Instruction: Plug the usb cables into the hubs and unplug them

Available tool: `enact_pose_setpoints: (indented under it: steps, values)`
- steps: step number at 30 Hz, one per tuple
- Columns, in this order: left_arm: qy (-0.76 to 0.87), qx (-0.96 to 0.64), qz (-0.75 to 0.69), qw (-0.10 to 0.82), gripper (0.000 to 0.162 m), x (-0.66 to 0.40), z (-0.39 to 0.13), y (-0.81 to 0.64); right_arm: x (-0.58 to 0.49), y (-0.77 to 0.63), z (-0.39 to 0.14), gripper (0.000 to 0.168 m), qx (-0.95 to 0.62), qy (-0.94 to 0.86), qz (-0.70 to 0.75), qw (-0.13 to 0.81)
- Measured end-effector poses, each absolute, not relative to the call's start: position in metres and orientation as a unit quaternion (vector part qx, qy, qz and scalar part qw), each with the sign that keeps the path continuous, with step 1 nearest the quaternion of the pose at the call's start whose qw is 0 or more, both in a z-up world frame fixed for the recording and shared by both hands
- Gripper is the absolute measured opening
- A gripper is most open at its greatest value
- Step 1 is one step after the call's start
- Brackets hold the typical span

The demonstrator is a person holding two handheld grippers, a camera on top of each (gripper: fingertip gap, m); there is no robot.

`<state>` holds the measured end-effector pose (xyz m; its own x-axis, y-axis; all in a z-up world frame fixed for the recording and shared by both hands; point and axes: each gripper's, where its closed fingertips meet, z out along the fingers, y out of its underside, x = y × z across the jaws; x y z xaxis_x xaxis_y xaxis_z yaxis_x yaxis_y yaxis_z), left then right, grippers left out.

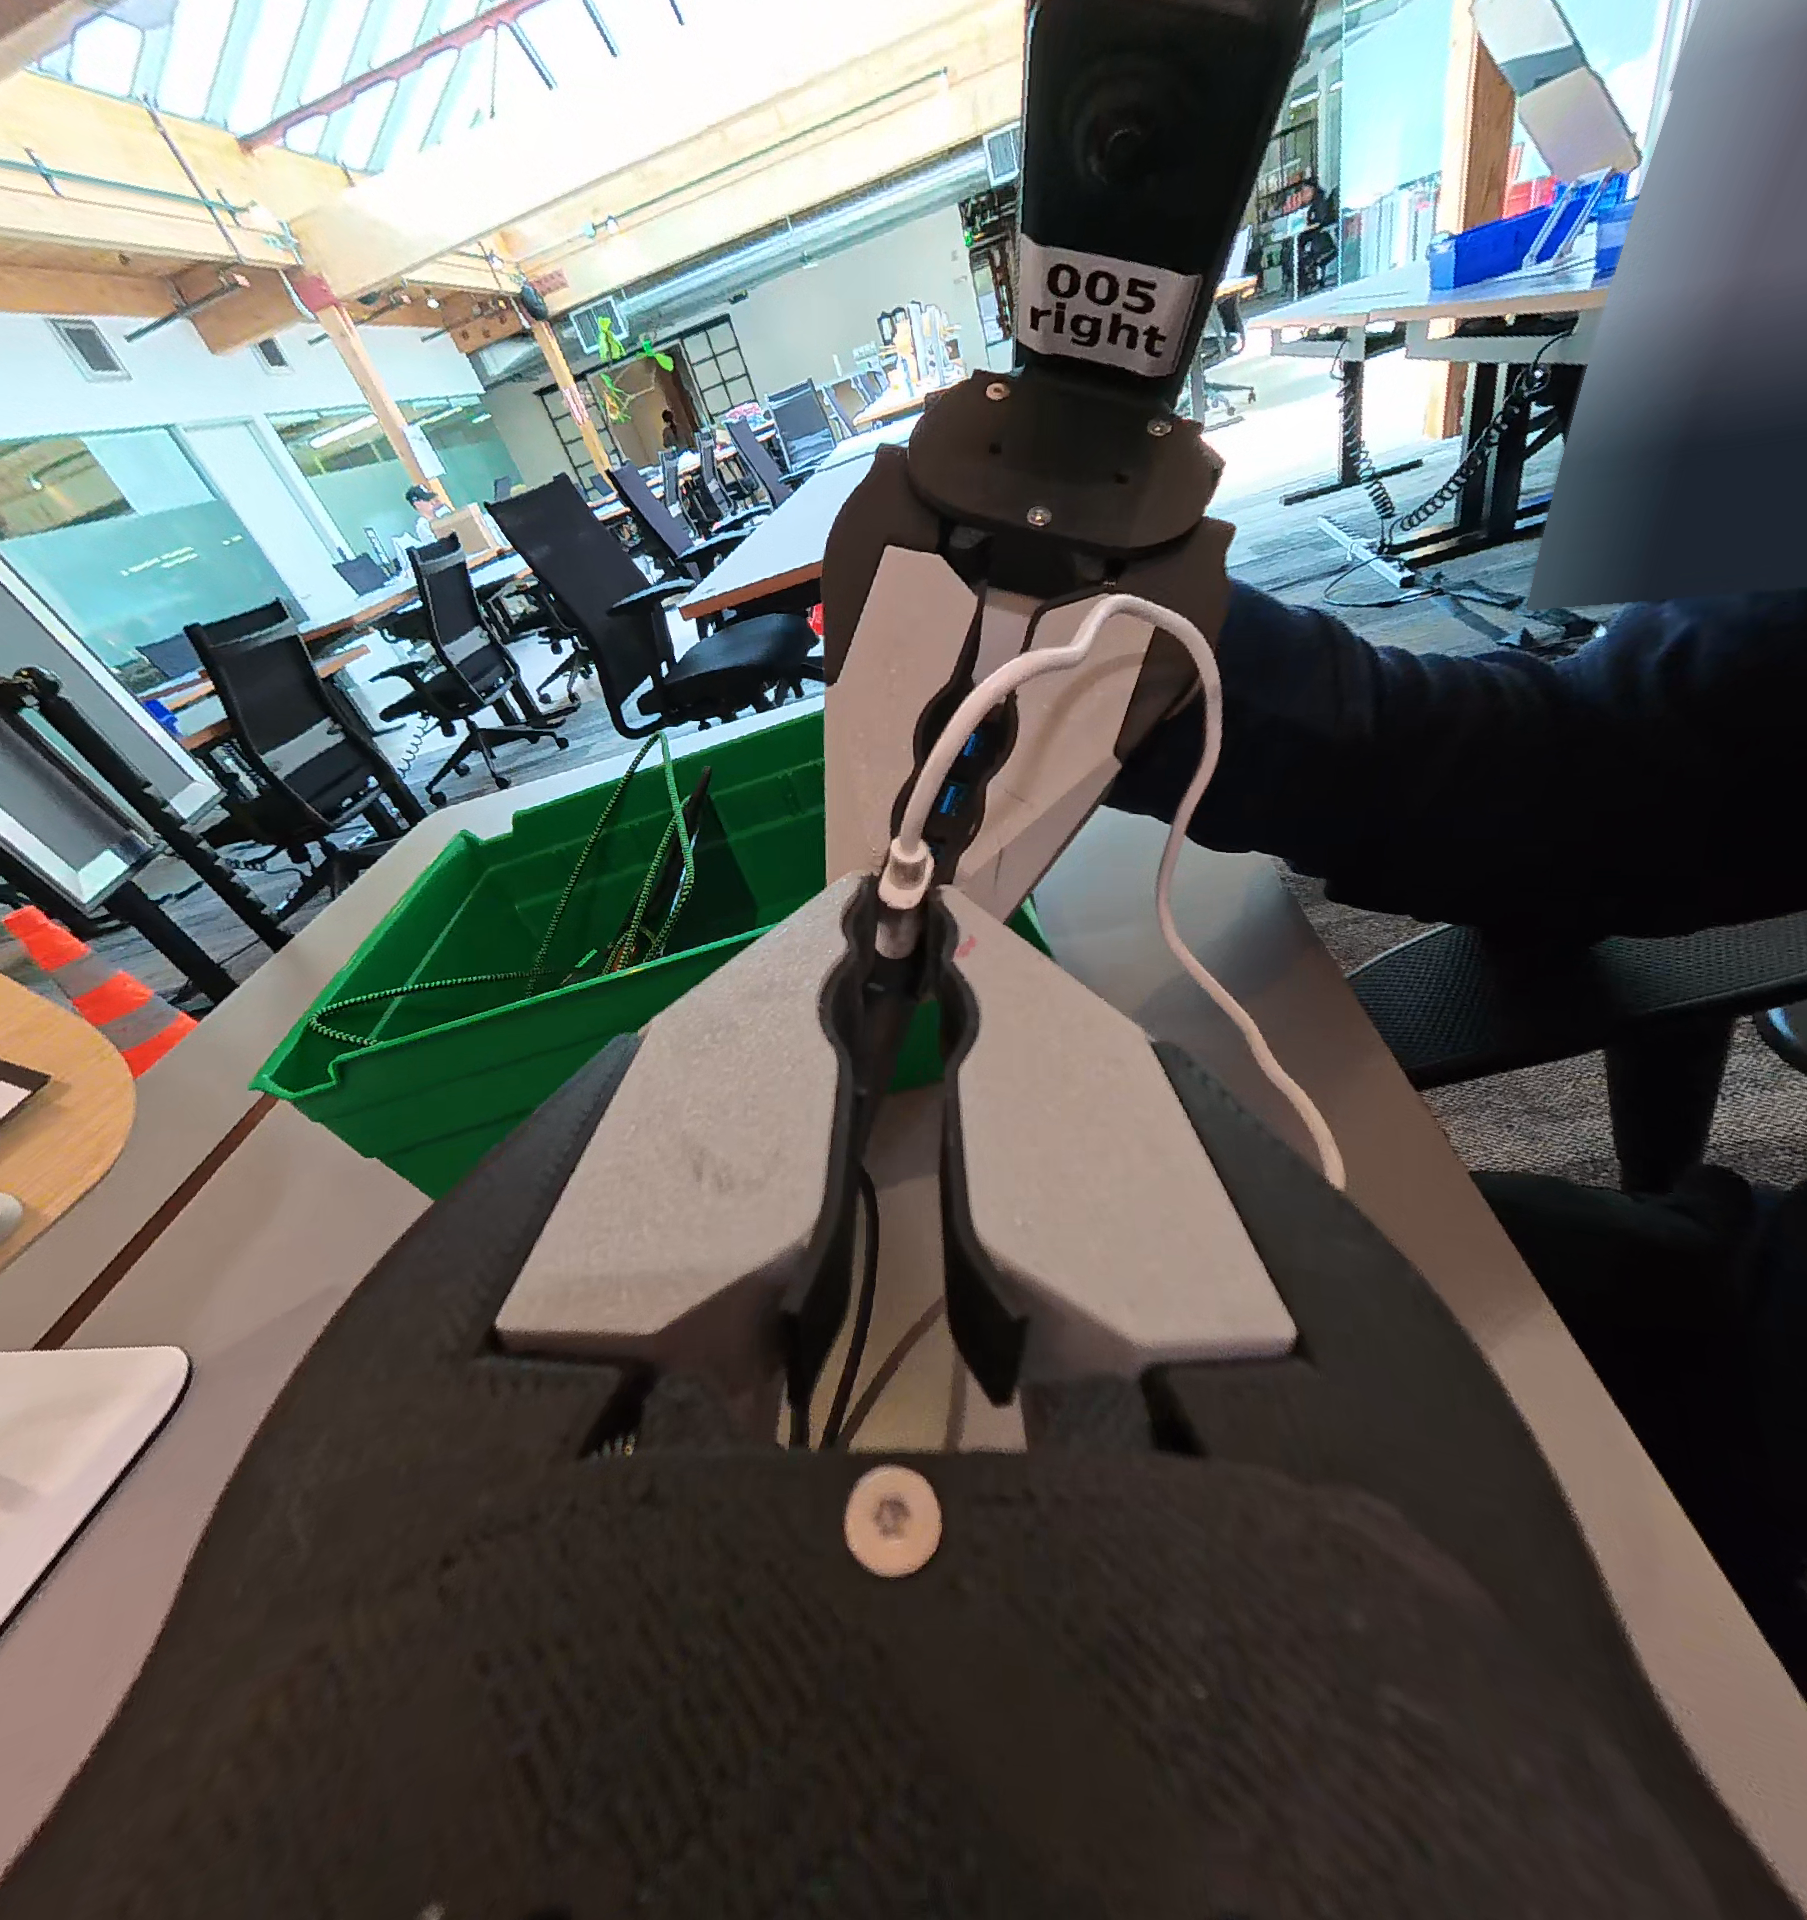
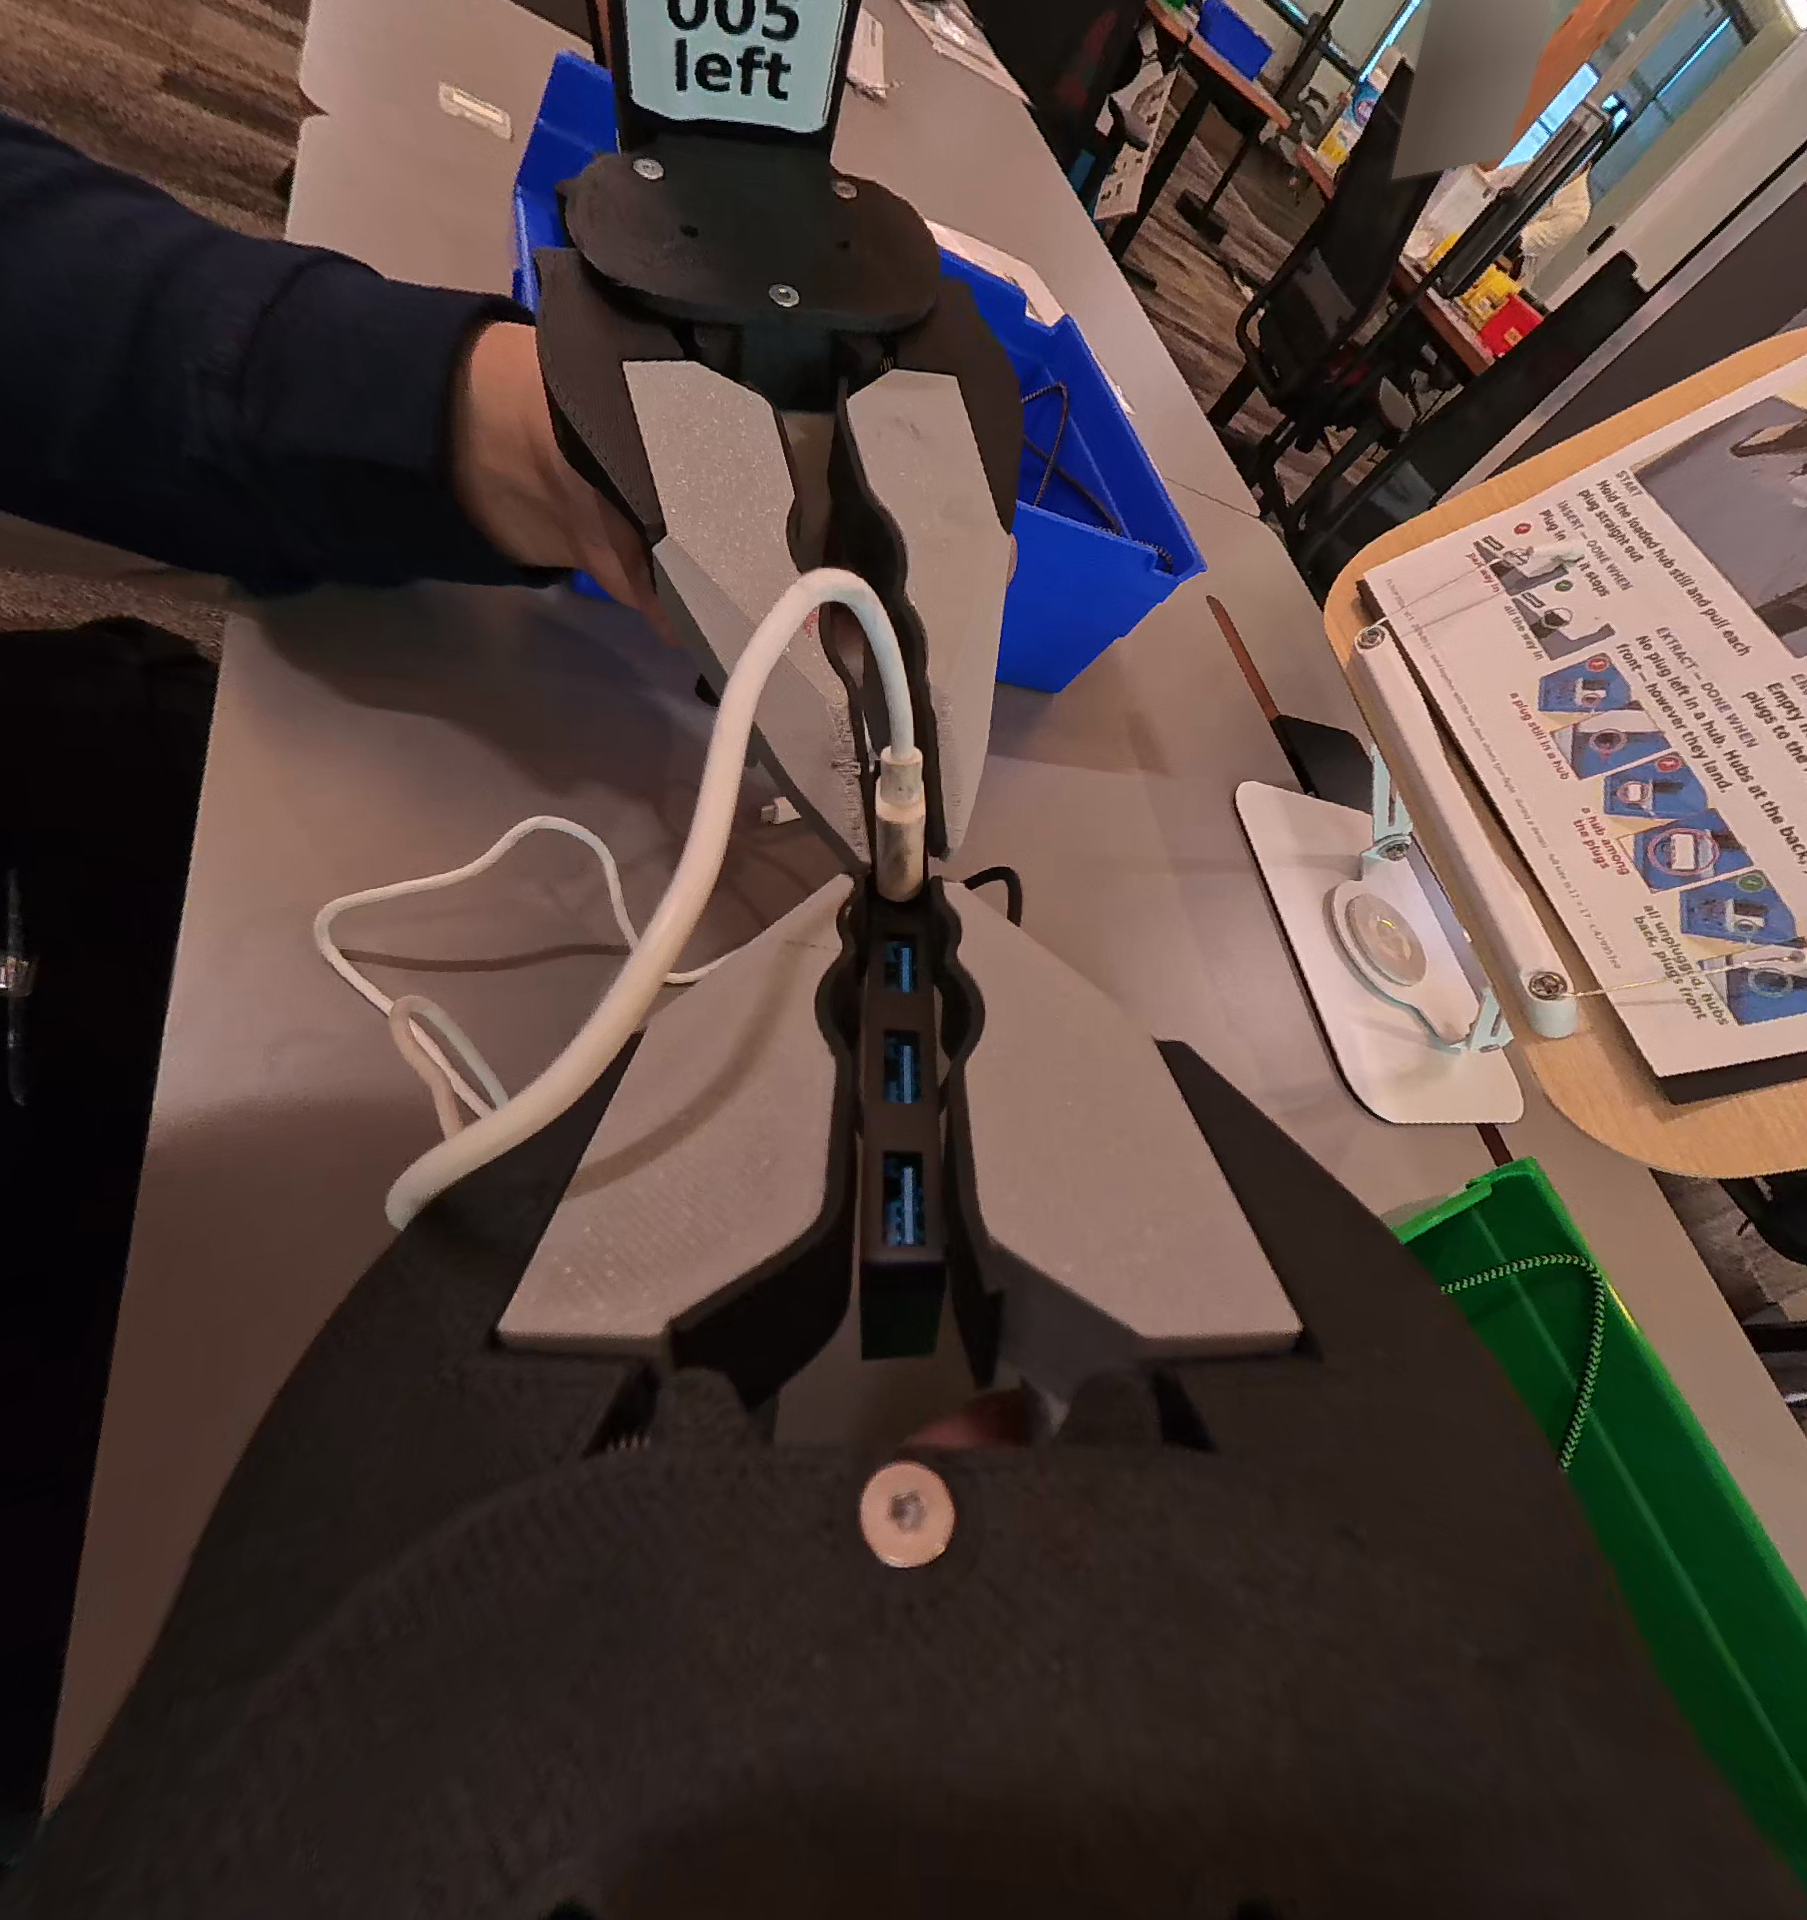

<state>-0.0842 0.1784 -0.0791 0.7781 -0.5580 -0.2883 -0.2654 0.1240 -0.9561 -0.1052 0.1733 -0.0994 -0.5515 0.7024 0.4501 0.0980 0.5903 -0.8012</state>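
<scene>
Right tongs [image 2: 904,914] are clamped on the black hub [image 2: 901,1143]; left tongs [image 1: 894,914] pinch the white plug [image 2: 899,821] at the hub's end port. Three ports sit empty; whether it is fully seated is unclear.

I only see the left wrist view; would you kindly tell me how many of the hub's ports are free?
Observer: Three blue ports show empty along the hub, clamped between the right gripper fingers.
Operator: Thank you. Where does the cable's slack run?
Observer: The white cable arcs down and loops on the grey table.
Operator: What lies behind my left gripper?
Observer: A blue bin sits on the table behind the left gripper.
</scene>
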Motion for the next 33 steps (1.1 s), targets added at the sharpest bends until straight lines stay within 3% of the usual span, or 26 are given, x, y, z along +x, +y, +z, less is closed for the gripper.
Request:
enact_pose_setpoints:
  steps: [33]
  values:
    - [0.326, -0.64, -0.112, 0.687, 0.006, -0.0814, -0.0751, 0.173, -0.1025, 0.1693, -0.0952, 0.008, -0.228, -0.795, 0.371, 0.422]
